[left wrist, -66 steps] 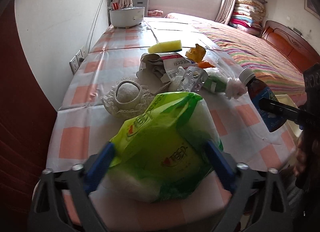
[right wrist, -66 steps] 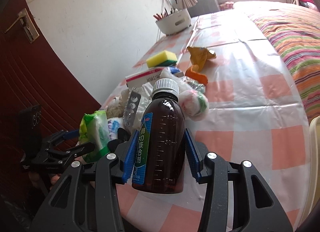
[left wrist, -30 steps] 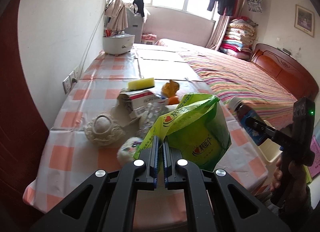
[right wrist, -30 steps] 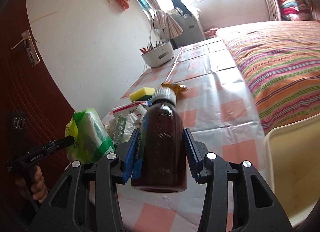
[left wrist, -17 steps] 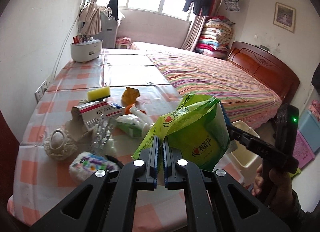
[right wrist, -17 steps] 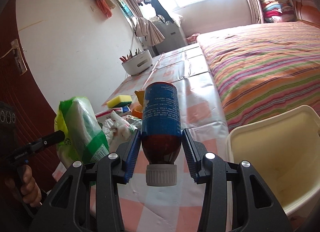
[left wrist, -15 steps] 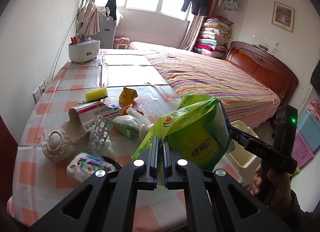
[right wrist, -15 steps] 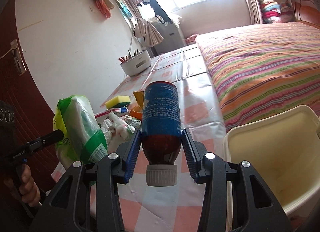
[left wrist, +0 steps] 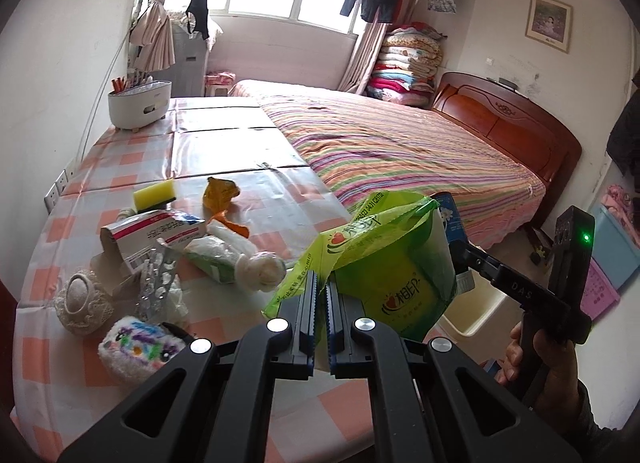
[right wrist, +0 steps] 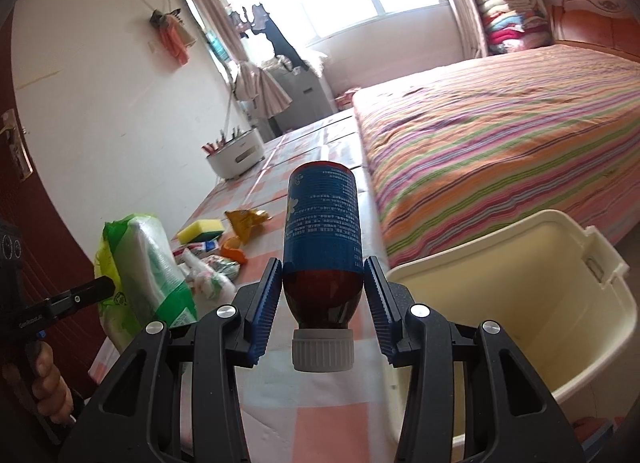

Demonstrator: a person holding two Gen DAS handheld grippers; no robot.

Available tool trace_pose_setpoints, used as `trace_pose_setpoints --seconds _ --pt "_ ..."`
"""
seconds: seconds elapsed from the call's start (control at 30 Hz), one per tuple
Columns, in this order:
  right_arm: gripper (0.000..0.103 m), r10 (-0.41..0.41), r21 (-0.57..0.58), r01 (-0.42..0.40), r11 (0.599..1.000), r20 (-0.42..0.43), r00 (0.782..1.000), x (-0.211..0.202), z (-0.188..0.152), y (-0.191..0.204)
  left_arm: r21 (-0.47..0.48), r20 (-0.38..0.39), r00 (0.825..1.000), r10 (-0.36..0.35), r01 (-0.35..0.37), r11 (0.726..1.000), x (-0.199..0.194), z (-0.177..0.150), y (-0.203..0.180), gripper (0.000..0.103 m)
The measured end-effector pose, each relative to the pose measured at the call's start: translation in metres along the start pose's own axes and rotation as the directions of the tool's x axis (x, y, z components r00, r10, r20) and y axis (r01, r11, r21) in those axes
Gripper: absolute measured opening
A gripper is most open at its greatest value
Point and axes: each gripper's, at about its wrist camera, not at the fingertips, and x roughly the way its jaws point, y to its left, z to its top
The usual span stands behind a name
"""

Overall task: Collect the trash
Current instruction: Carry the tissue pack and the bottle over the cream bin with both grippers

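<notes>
My left gripper is shut on the top flap of a green plastic bag stuffed with white material, and the bag hangs off the table's near right corner. My right gripper is shut on a brown medicine bottle with a blue label, held upside down with its grey cap toward the camera. The bottle sits just left of an open cream bin. In the right wrist view the green bag hangs to the left, in the left gripper.
On the checked table lie a yellow sponge, an orange wrapper, a medicine box, a blister pack, a white plastic bag, a fuzzy pouch and a lace ornament. A striped bed lies to the right.
Both grippers swung right, off the table's edge, and the cream bin looms larger. The bottle flipped cap-down. Earlier, the left gripper closed on the bag's flap.
</notes>
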Motion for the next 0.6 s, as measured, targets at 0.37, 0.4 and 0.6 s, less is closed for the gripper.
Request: trace_pose_setpoints --seconds 0.37,0.4,0.6 --pt "0.041 -0.165 0.083 0.161 0.983 0.034 0.986 -0.024 -0.003 -0.048 0.057 -0.018 0.998 -0.065 0.066 0.996 0.018 0.010 -0.039 0.004" --pt "0.041 -0.172 0.093 0.169 0.981 0.031 0.985 -0.025 -0.004 -0.052 0.062 -0.021 0.997 -0.073 0.074 0.995 0.020 0.011 -0.043 0.004" --pt "0.041 -0.205 0.143 0.200 0.969 0.021 0.979 -0.030 -0.008 -0.068 0.094 -0.044 0.994 -0.105 0.109 0.990 0.034 0.014 -0.065 0.004"
